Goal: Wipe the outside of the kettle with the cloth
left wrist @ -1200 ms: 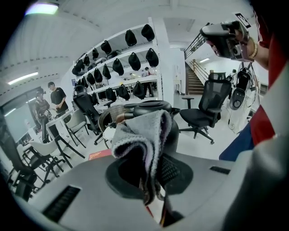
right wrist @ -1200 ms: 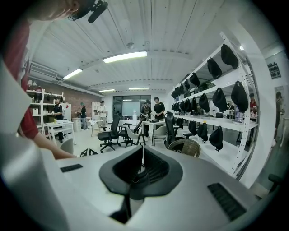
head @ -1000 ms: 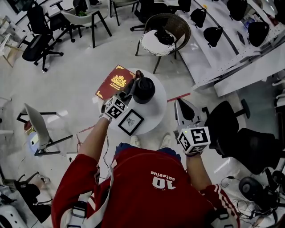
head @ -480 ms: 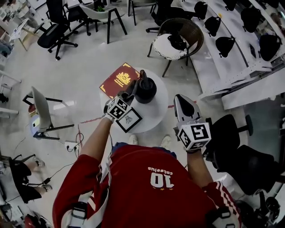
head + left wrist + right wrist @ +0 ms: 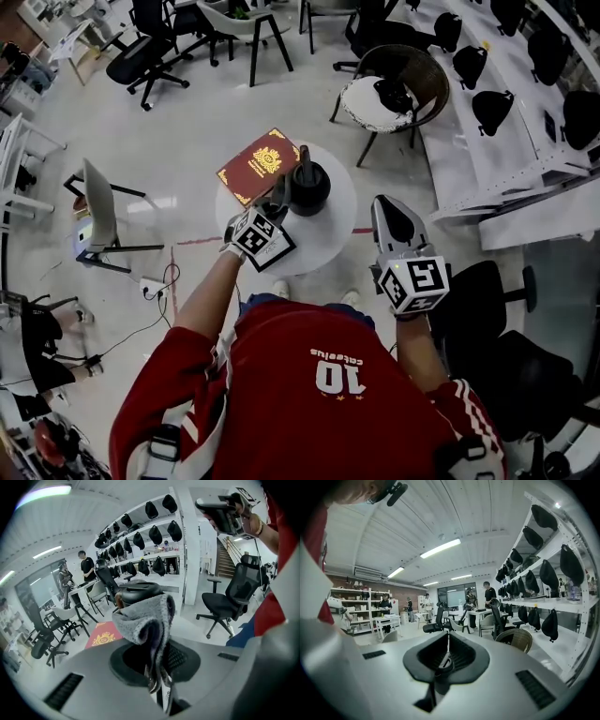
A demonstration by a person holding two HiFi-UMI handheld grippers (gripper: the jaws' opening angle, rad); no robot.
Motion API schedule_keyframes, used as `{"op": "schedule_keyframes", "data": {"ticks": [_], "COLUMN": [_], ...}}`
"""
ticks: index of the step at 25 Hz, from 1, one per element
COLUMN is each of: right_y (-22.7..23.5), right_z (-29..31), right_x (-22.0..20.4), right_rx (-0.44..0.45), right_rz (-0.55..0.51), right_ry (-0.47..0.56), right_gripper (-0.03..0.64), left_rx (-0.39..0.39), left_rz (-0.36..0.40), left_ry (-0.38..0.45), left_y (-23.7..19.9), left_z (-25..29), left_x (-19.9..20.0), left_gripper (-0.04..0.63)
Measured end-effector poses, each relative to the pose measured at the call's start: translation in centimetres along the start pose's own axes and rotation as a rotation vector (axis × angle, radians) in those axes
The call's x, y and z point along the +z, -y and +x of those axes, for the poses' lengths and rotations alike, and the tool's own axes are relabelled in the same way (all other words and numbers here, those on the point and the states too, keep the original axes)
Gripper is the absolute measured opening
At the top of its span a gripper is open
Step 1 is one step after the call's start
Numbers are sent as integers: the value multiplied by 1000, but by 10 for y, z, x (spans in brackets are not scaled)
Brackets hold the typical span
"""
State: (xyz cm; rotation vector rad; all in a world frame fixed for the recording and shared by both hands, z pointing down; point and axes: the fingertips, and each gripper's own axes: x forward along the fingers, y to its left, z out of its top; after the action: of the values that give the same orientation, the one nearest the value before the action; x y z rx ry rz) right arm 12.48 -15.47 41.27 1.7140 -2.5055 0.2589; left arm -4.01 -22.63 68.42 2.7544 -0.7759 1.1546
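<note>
Two grippers in play, only one doing any work. R gripper hangs off to the side, jaws pressed together on nothing, aimed out at the room and well apart from the table. L gripper is the busy one: jaws clamped on the grey cloth, which bunches into a folded wad past the tips. Just beyond the wad stands the black kettle, upright on the round white table. The cloth is right at its near flank, but neither view confirms contact. The red book lies at the table's far-left rim, just beside the kettle.

Technique, as a judgement: the wad wants laying flat vs the wall, not poking tip-first, then sweeping round the body in arcs, top to base. The kettle is free-standing & prob light, so a hard sideways shove could slide it toward the book; the idle R gripper could steady it. Only a thin fold looks pinched, so drag may pull the cloth out.

Farther out: wicker chair, white shelving w/ black items
</note>
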Motion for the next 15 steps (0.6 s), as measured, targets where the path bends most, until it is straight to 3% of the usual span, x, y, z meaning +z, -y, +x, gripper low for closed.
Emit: {"op": "schedule_keyframes", "data": {"ticks": [15], "right_y": [36], "right_z": [-15], "right_x": [-1], "right_rx": [66], "right_rz": [11], "right_ry": [6], "right_gripper": [20], "left_rx": [27], "left_rz": [-47], "left_ry": [-27], "left_y": [38], "left_z": [18], "left_x": [12], "left_gripper": [46]}}
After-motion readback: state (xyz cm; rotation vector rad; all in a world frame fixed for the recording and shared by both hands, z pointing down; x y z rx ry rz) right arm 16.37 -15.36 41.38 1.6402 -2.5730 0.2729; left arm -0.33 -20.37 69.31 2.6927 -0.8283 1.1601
